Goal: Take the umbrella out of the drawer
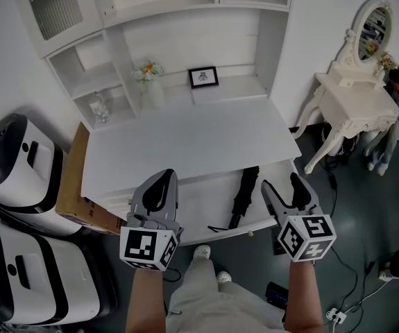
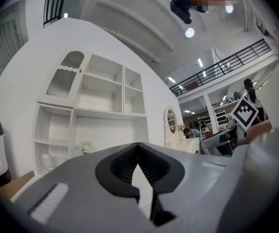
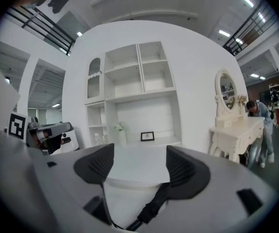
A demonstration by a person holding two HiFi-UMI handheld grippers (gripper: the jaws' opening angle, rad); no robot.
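Observation:
A black folded umbrella [image 1: 244, 194] lies lengthwise in the open white drawer [image 1: 200, 203] below the desk top [image 1: 185, 144], its strap end toward me. My right gripper [image 1: 281, 188] hovers just right of the umbrella with its jaws open and nothing between them. In the right gripper view the umbrella [image 3: 151, 208] shows low between the spread pads [image 3: 98, 165] of my right gripper [image 3: 139, 163]. My left gripper [image 1: 160, 187] hangs over the drawer's left part, shut and empty. The left gripper view shows the tips of my left gripper [image 2: 138, 148] meeting.
A framed picture [image 1: 203, 77] and a flower vase [image 1: 148, 73] stand at the back of the desk under white shelves. White machines [image 1: 19, 165] and a cardboard box [image 1: 73, 186] sit left. A white dressing table [image 1: 355, 103] and a person [image 1: 395, 106] are right.

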